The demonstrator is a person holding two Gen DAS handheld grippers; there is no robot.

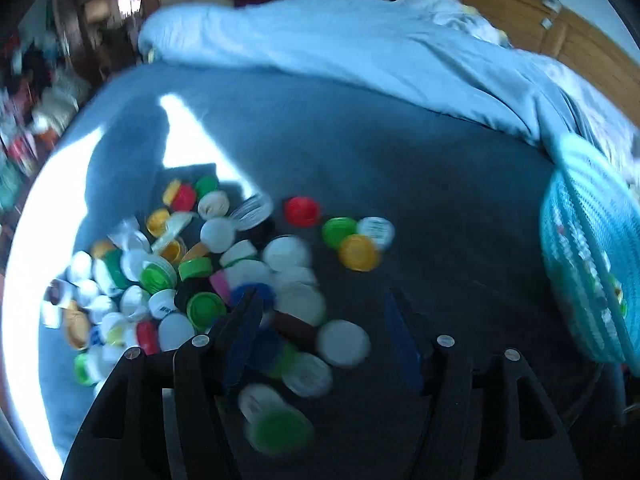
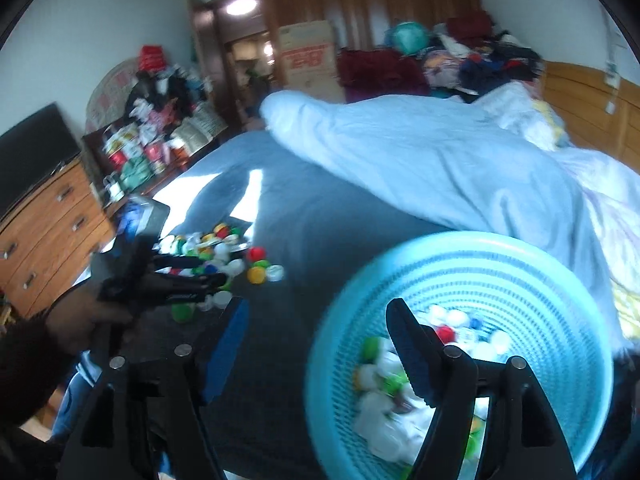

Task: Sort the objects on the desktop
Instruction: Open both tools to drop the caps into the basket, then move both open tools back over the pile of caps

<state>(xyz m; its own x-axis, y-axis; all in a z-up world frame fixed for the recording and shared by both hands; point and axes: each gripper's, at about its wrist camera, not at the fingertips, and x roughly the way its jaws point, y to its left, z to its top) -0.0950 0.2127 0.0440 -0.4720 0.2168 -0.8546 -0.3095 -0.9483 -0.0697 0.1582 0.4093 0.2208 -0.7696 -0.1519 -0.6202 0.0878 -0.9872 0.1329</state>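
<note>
- My left gripper (image 1: 324,316) has its jaws about half wide, nothing between them; they hang over the near edge of the caps (image 1: 192,272) on the bed (image 1: 400,168).
- My right gripper (image 2: 320,320) also stands with wide, empty jaws, above the rim of the basket (image 2: 460,248).
- The caps lie in a loose heap on the dark sheet, some apart, like the red cap (image 1: 302,211); many more are already in the basket.
- I judge them light, stiff plastic and a little slippery, not fragile.
- Best hold: across the ribbed side wall of one free cap at the edge of the heap, because the soft sheet may give way under it.
</note>
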